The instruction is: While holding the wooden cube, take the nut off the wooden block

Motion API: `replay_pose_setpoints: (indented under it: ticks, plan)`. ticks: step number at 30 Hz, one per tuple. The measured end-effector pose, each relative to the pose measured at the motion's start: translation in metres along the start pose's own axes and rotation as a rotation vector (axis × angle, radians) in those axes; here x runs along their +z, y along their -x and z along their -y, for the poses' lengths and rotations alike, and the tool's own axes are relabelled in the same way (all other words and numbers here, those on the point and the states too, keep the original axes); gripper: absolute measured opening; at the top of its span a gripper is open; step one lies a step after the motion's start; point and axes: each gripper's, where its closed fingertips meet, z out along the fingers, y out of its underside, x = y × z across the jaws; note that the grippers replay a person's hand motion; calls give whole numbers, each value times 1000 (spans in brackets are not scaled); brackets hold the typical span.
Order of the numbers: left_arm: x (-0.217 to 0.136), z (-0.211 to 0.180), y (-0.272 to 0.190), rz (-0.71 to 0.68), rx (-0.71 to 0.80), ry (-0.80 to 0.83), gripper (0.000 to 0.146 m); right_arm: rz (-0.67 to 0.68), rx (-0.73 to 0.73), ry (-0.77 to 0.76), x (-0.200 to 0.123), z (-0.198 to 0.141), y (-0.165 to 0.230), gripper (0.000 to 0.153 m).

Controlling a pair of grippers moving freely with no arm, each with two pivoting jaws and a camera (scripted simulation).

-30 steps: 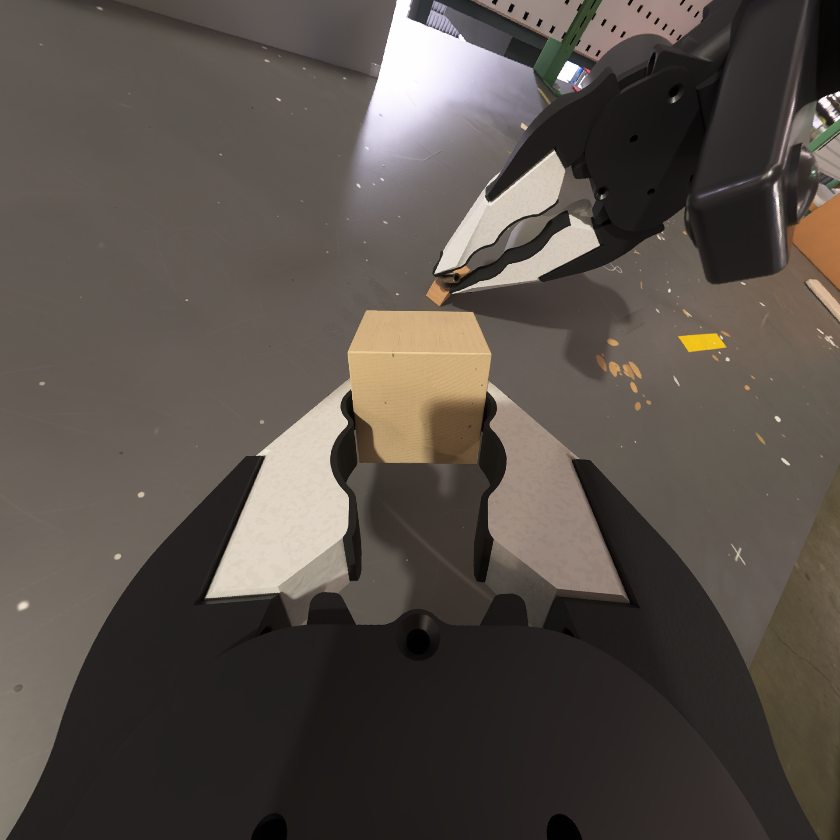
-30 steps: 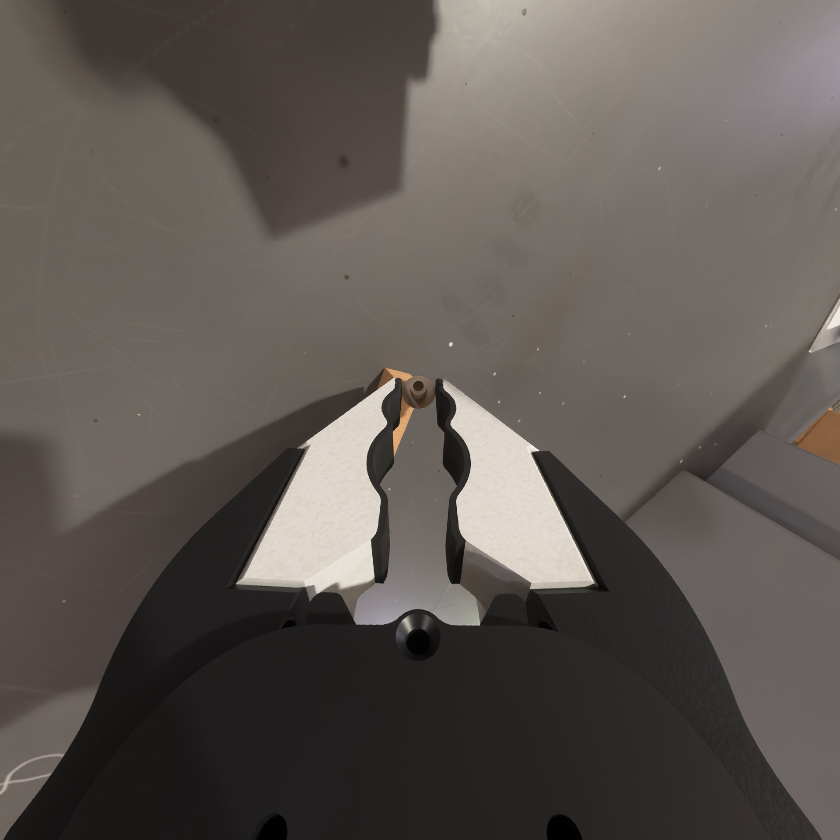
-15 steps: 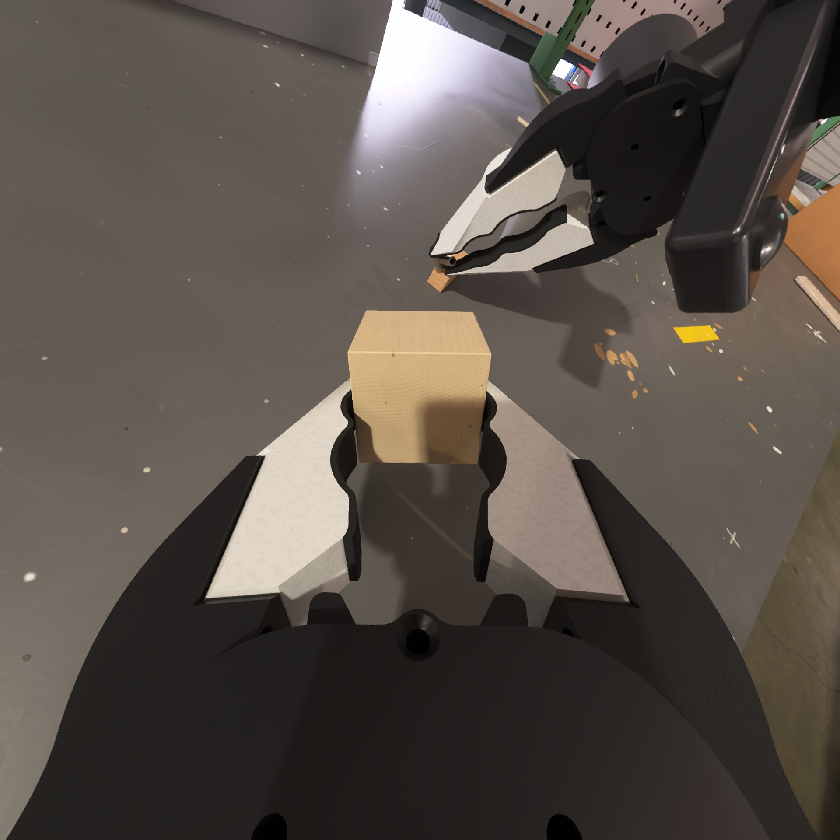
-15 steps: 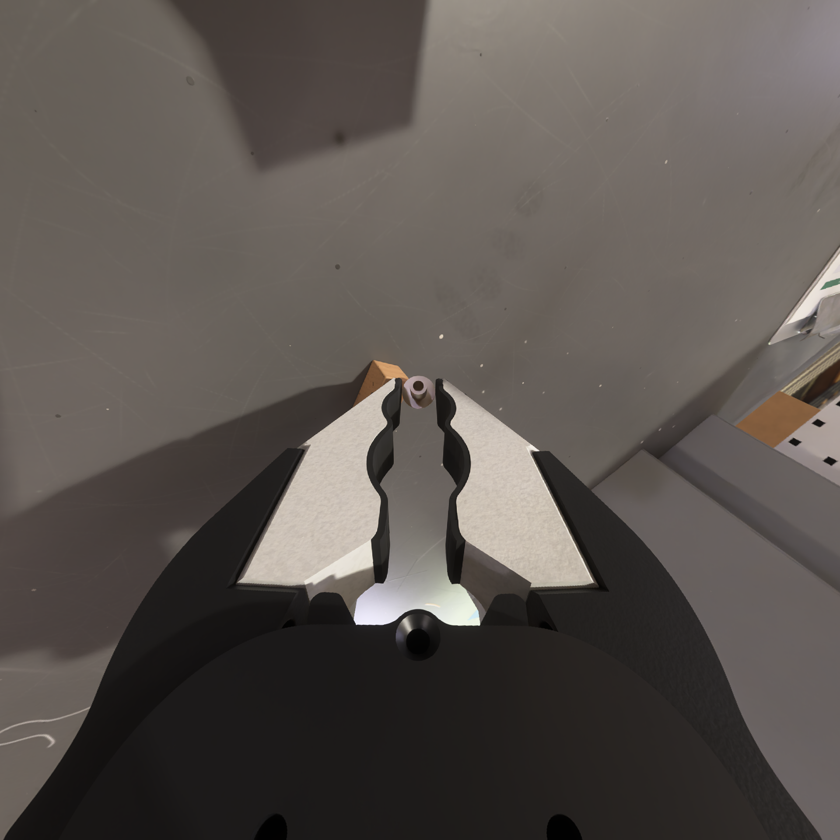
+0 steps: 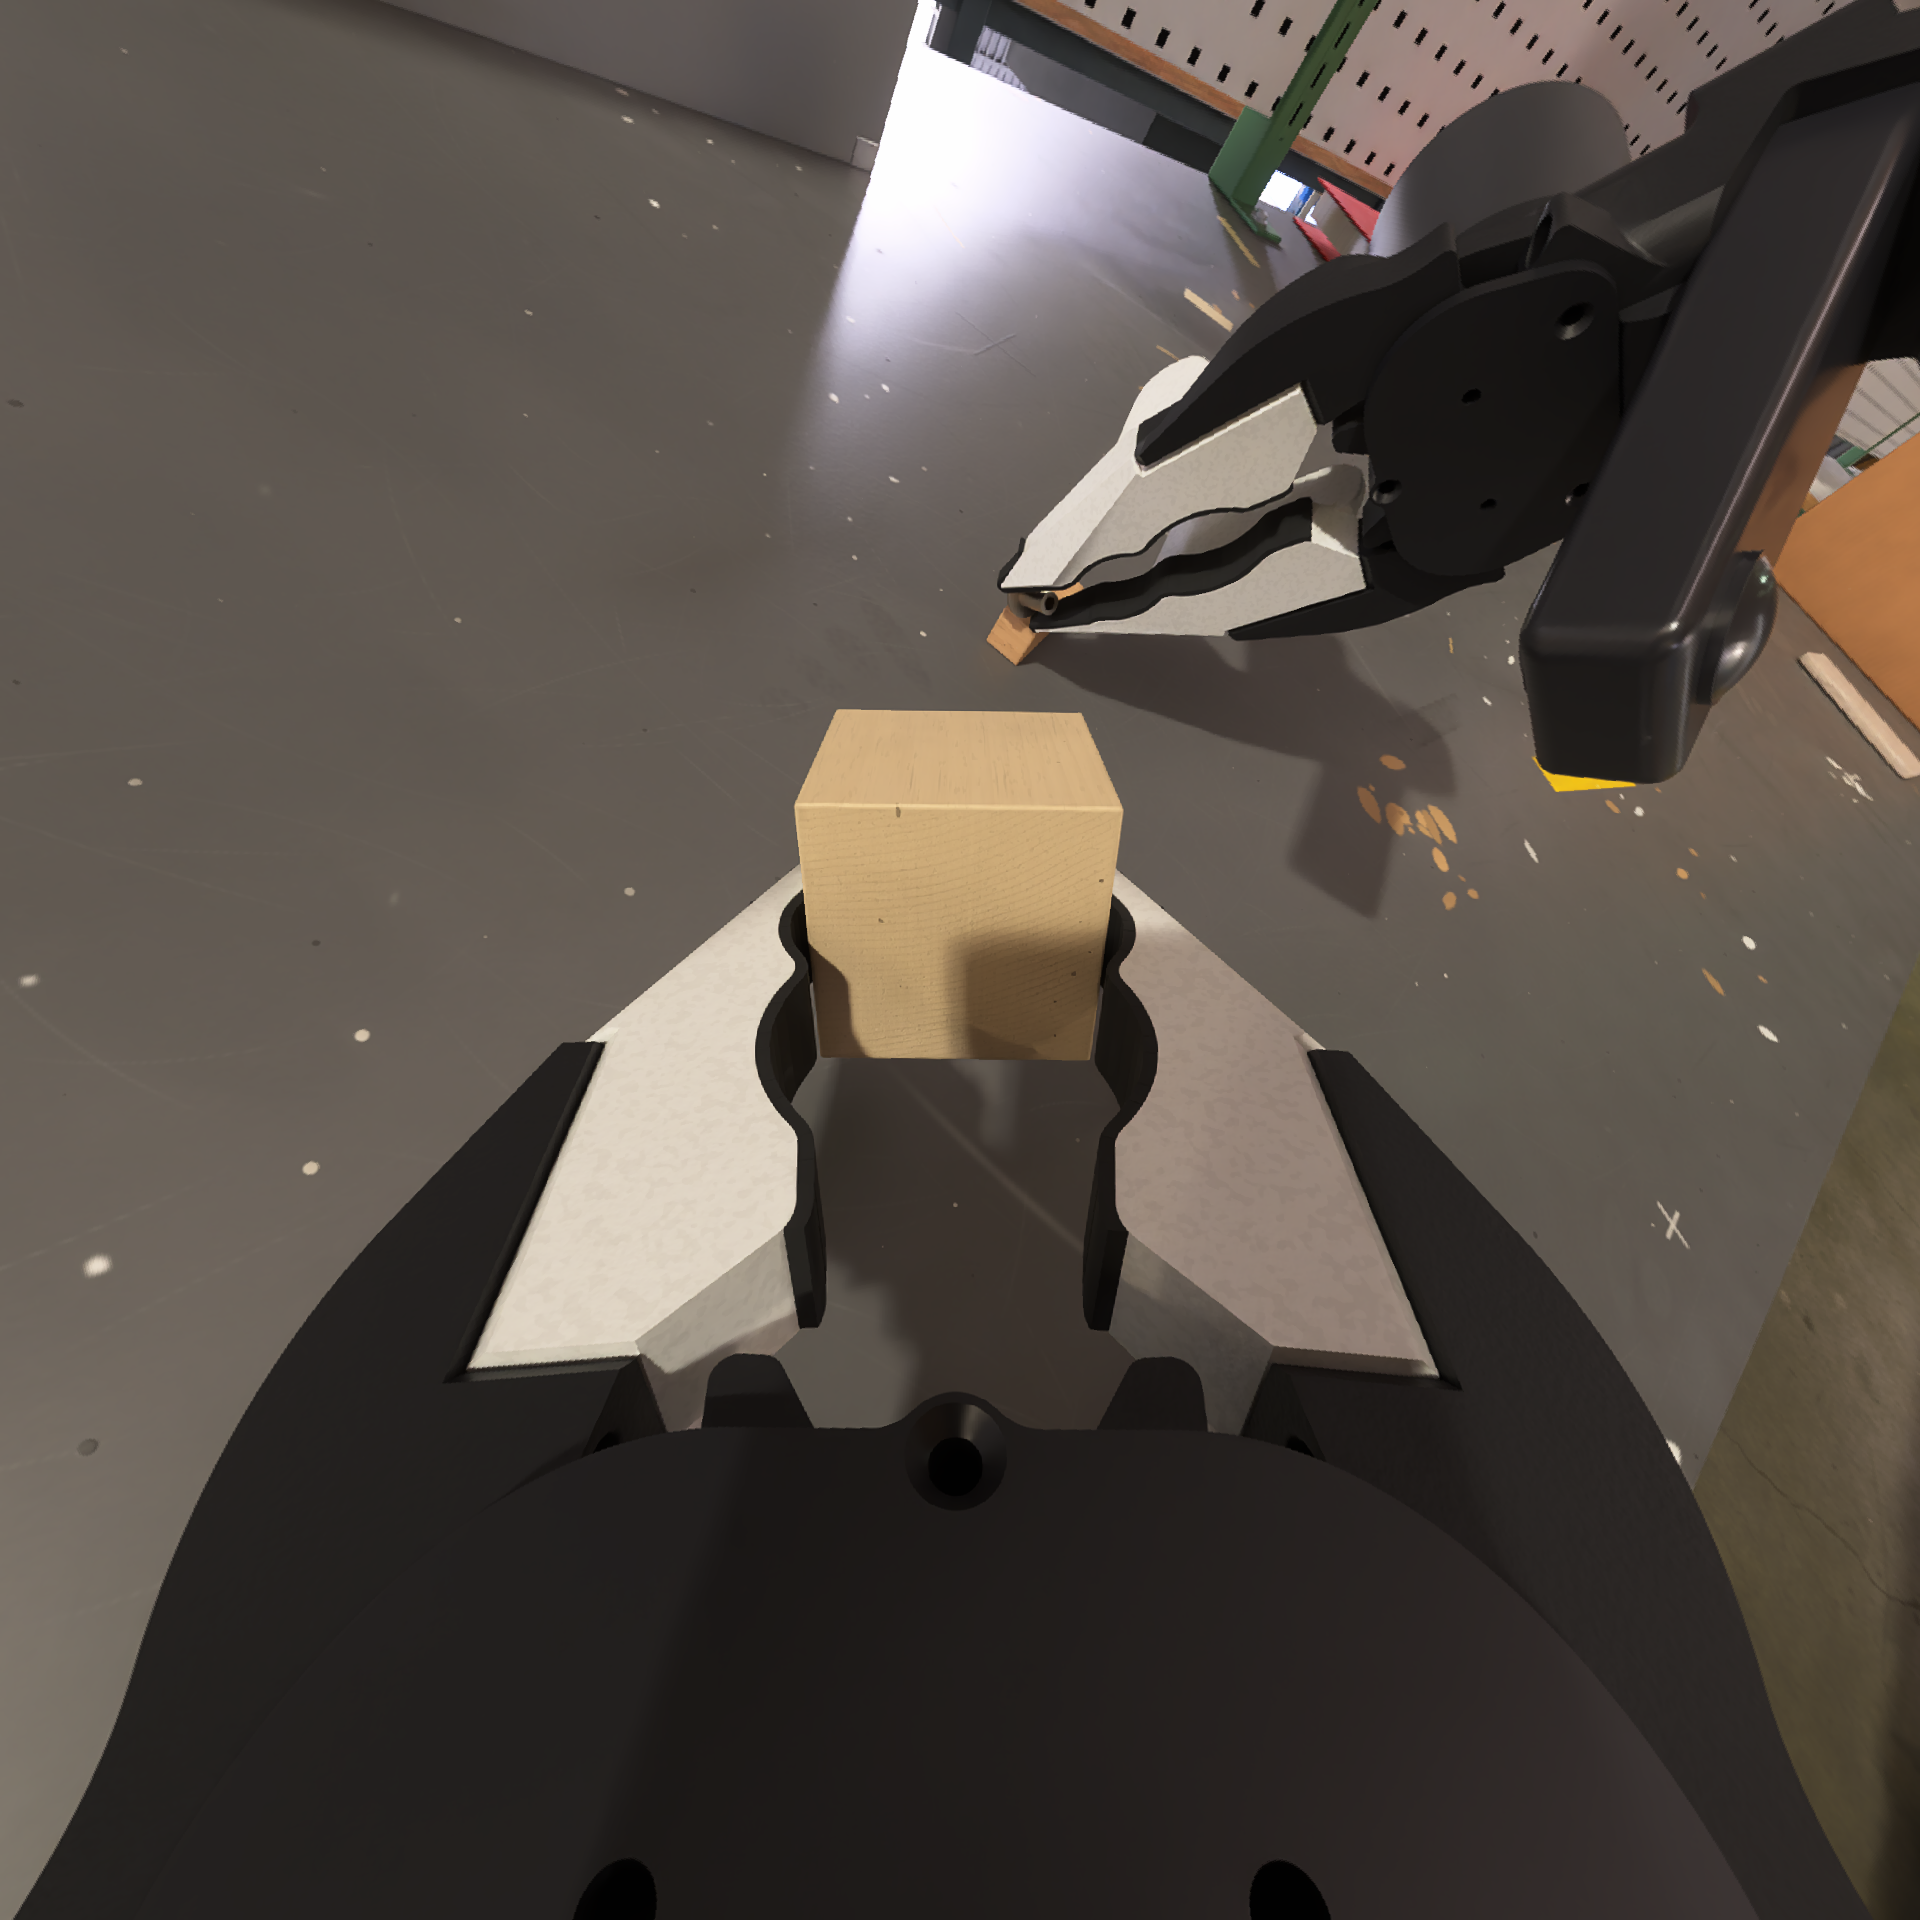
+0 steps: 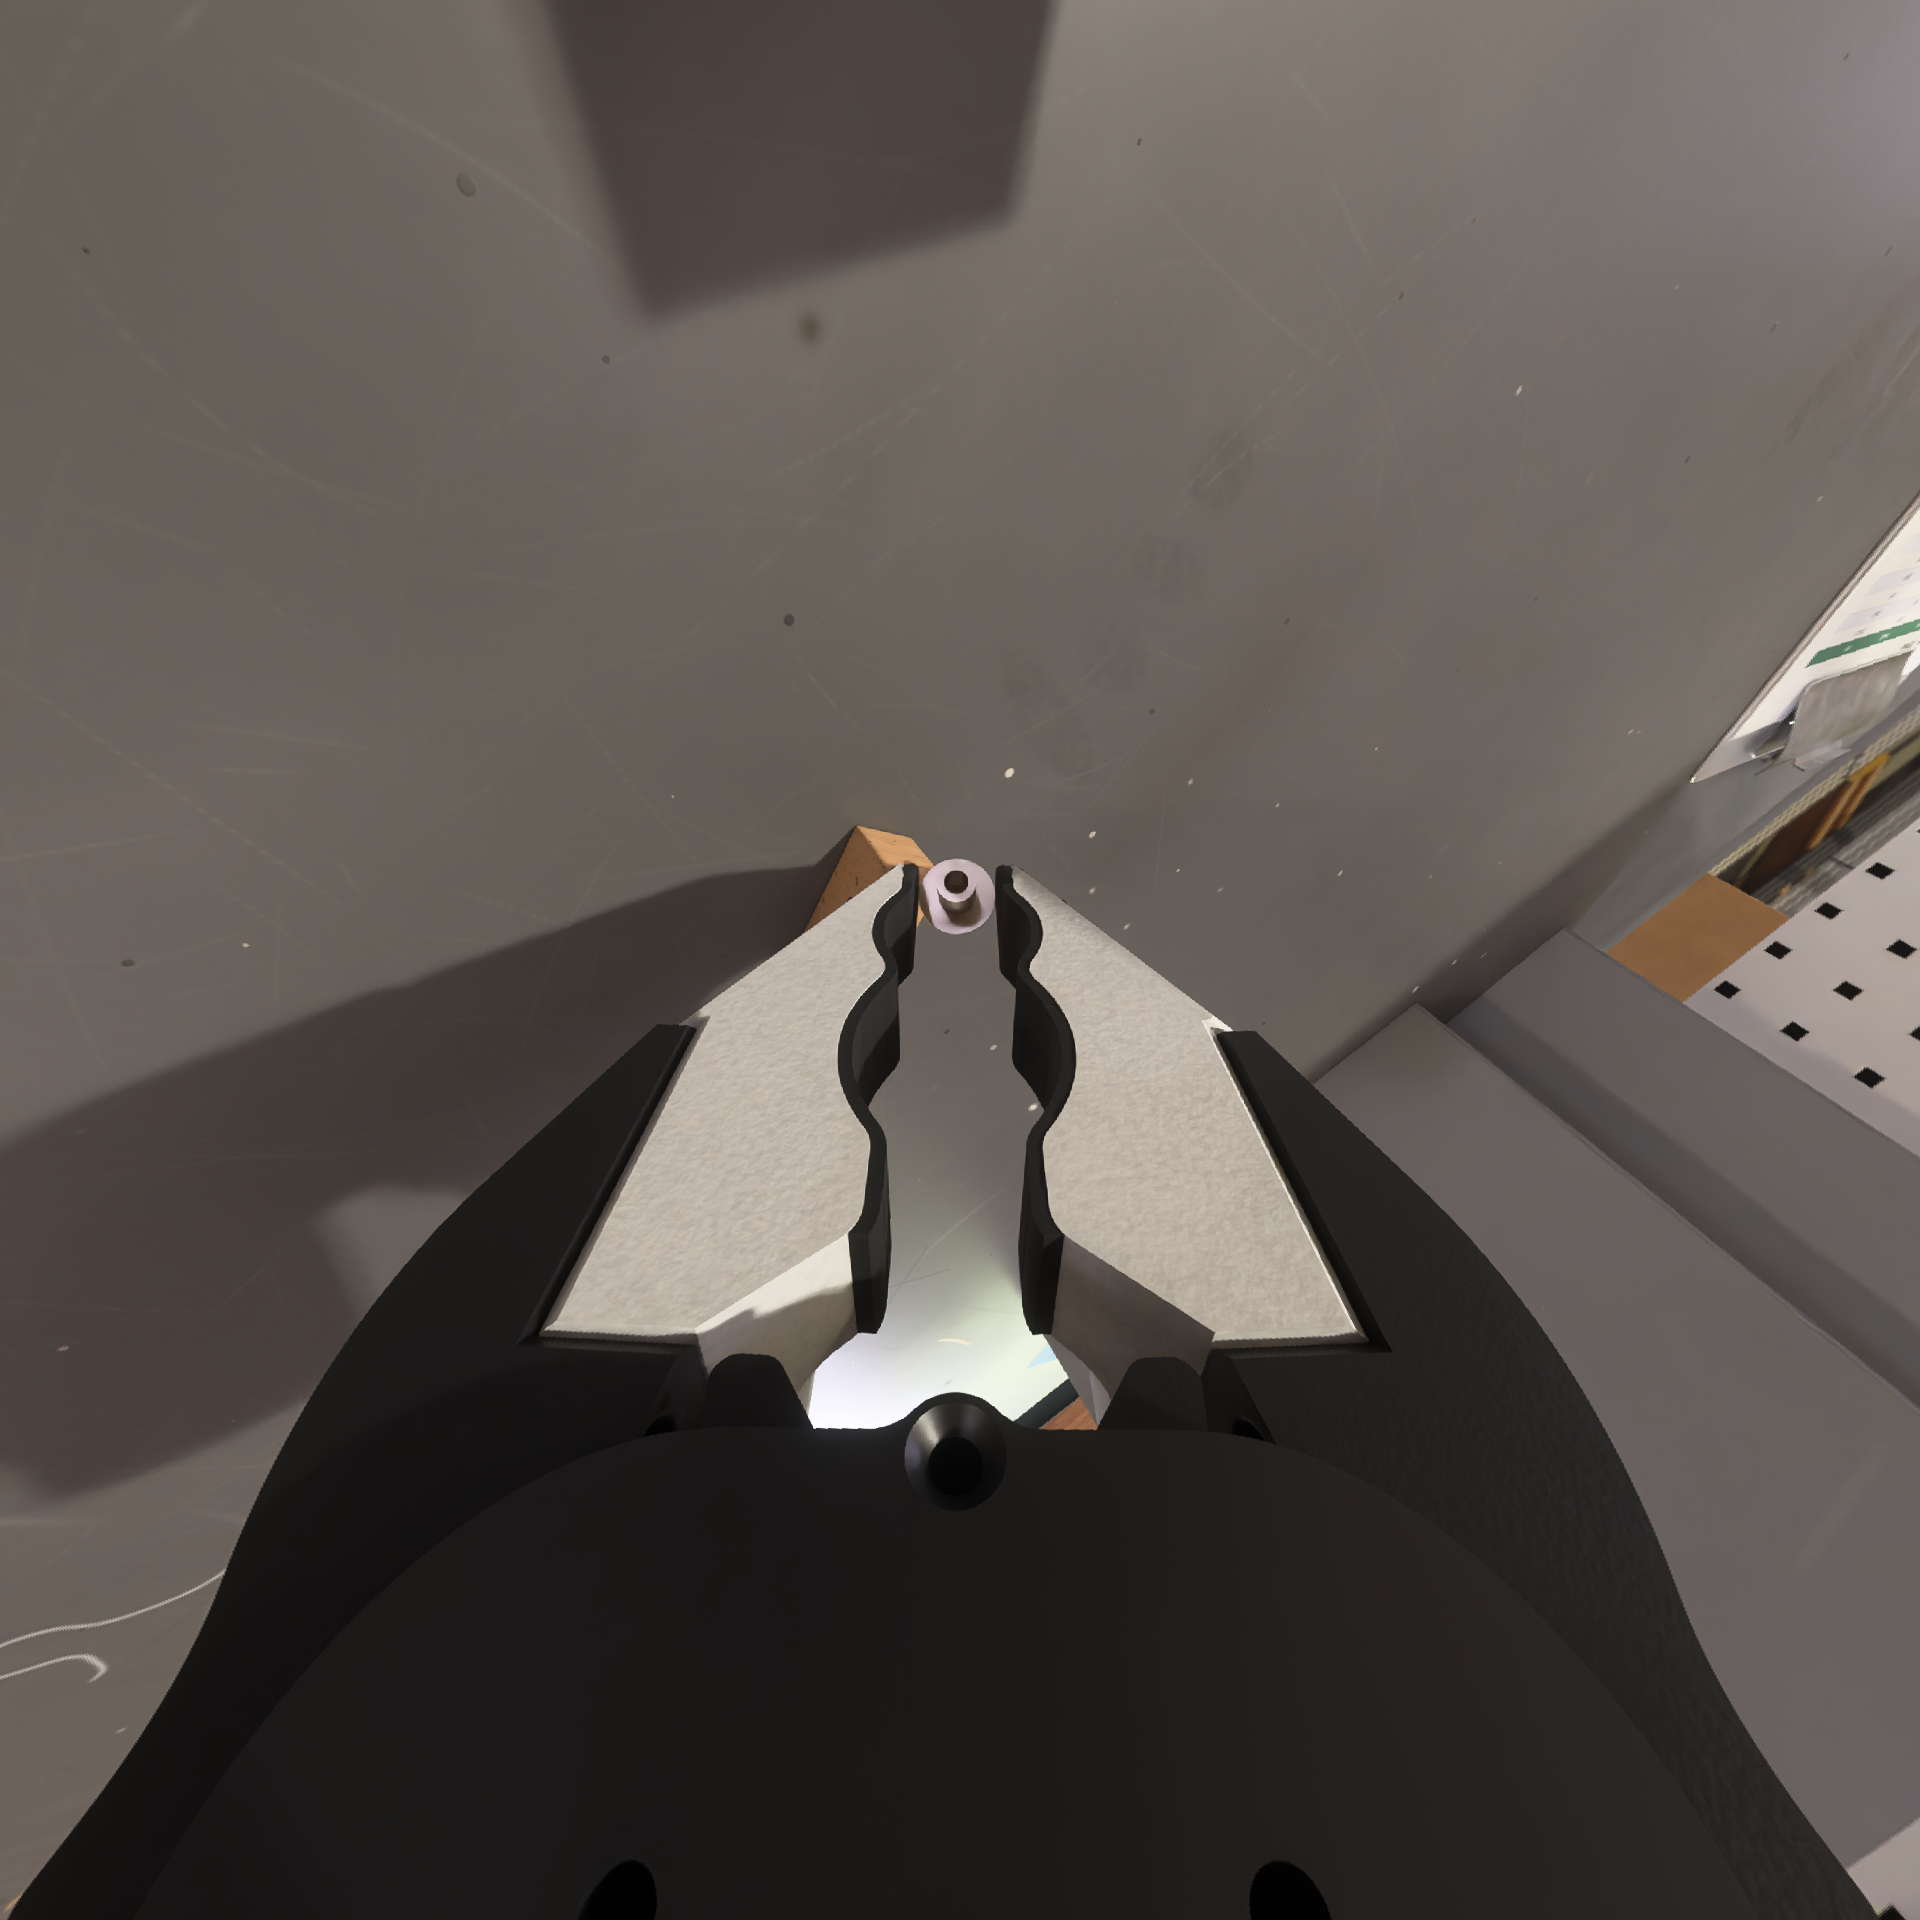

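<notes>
Your right gripper [image 6: 956,899] pinches the nut [image 6: 954,896] only at its tips above the wooden block [image 6: 868,862], so it may slip; your left gripper [image 5: 956,914] clamps the wooden cube [image 5: 956,894].

We see a pale, matt, fine-grained wooden cube [image 5: 956,883]; beyond it, a small orange-brown wooden block [image 5: 1013,636] and a smooth, dull-grey metal nut [image 6: 956,896], all over scuffed, speckled matt grey floor [image 5: 416,520].

Left claw [image 5: 956,935] grips wooden cube [image 5: 956,883]; right claw [image 5: 1039,603] pinches nut [image 5: 1039,601] above block [image 5: 1013,634].
</notes>
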Motion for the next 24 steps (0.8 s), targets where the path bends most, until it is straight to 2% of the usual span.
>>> replay_pose_setpoints:
  ticks: [24]
  plan:
    - [0,-7,1,-22,-13,10,52,-82,-141,75,0,2,-1,15]
